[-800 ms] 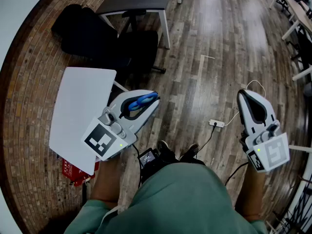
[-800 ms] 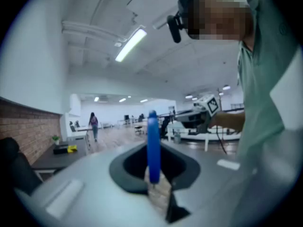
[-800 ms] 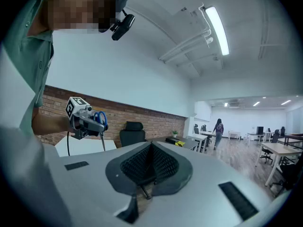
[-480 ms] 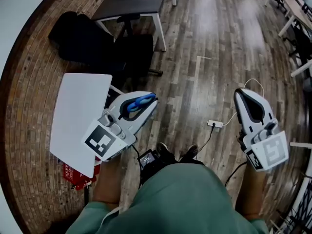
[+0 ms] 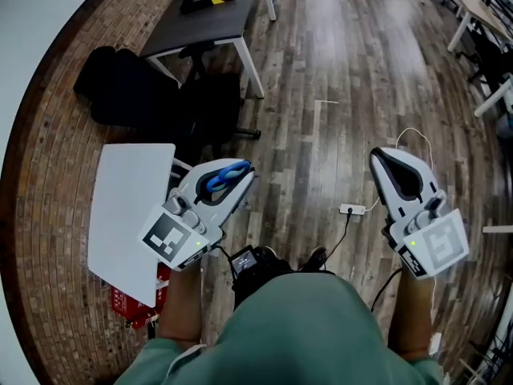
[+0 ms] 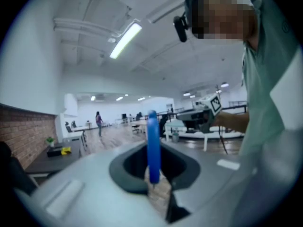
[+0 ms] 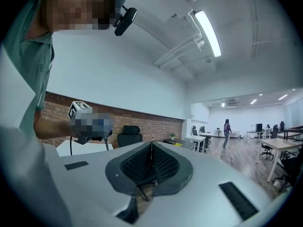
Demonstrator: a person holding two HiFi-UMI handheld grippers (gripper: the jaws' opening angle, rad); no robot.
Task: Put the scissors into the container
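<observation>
The scissors show as blue handles lying between the jaws of my left gripper, which is shut on them and held over the wooden floor. In the left gripper view the blue handle stands upright in the dark jaw mouth of that gripper. My right gripper hangs at the right, with its ribbed pads pressed together and nothing between them. I cannot make out a container in any view.
A white tabletop lies just left of my left gripper. A dark table with a black item and a yellow one stands far off at the top, a black chair before it. A white power strip and cable lie on the floor.
The whole scene has slid down and right in the head view, bringing the dark table further into sight. Both grippers keep their pose, drifting slightly left, and the scissors stay held.
</observation>
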